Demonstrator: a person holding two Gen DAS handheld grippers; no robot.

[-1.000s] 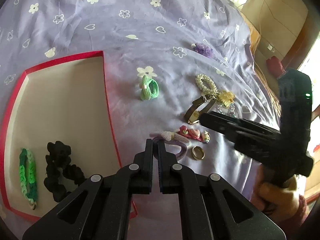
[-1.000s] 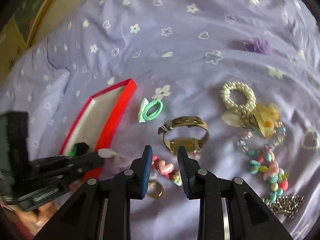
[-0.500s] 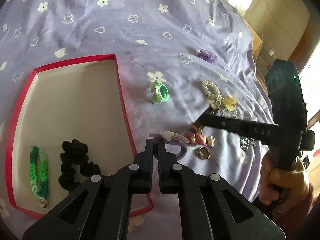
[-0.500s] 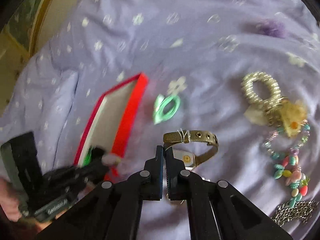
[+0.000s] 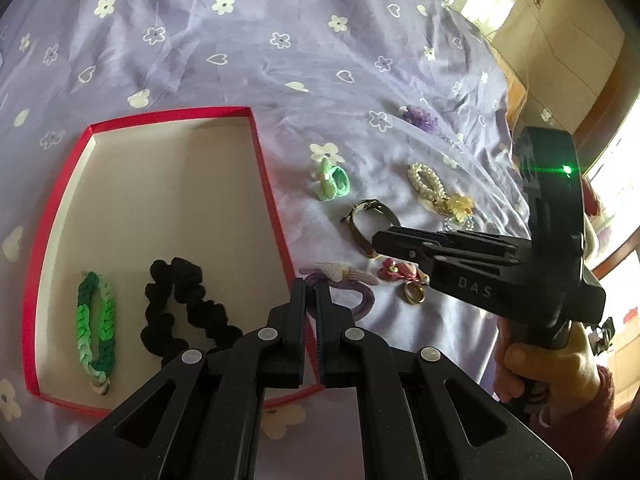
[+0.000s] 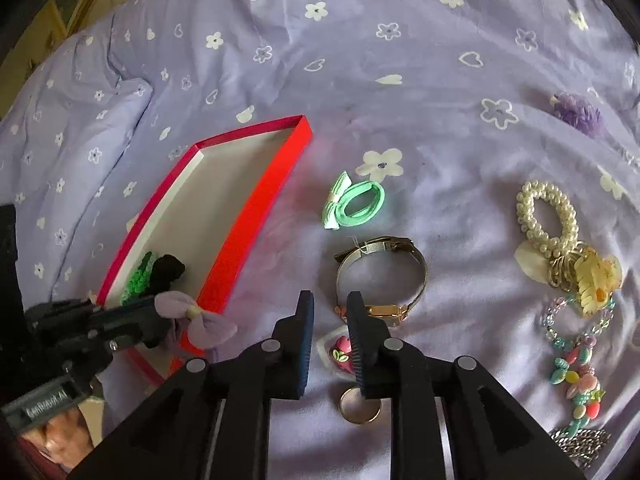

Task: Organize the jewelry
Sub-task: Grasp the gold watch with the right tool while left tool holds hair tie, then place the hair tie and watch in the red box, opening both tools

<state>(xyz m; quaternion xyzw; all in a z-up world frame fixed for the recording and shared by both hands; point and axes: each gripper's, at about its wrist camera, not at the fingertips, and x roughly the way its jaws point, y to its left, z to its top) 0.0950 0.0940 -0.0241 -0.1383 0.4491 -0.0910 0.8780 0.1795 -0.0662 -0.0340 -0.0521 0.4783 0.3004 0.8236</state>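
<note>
My left gripper (image 5: 311, 292) is shut on a lilac bow hair tie (image 5: 347, 280), held by the right wall of the red box (image 5: 267, 184); the tie also shows in the right wrist view (image 6: 196, 322). The box holds a green braided bracelet (image 5: 96, 328) and a black scrunchie (image 5: 180, 312). My right gripper (image 6: 330, 312) is open and empty, low over the gold watch (image 6: 380, 276), a pink charm clip (image 6: 342, 354) and a gold ring (image 6: 359, 406).
On the purple bedspread lie a mint bow hair tie (image 6: 354, 200), a pearl scrunchie (image 6: 548, 212), a yellow claw clip (image 6: 596, 280), a bead bracelet (image 6: 580, 364), a silver chain (image 6: 580, 440) and a purple flower clip (image 6: 578, 114). The bed edge lies right in the left wrist view.
My right gripper shut half a second ago and has since opened and pulled back over the watch. My left gripper rose and drew back with the lilac tie.
</note>
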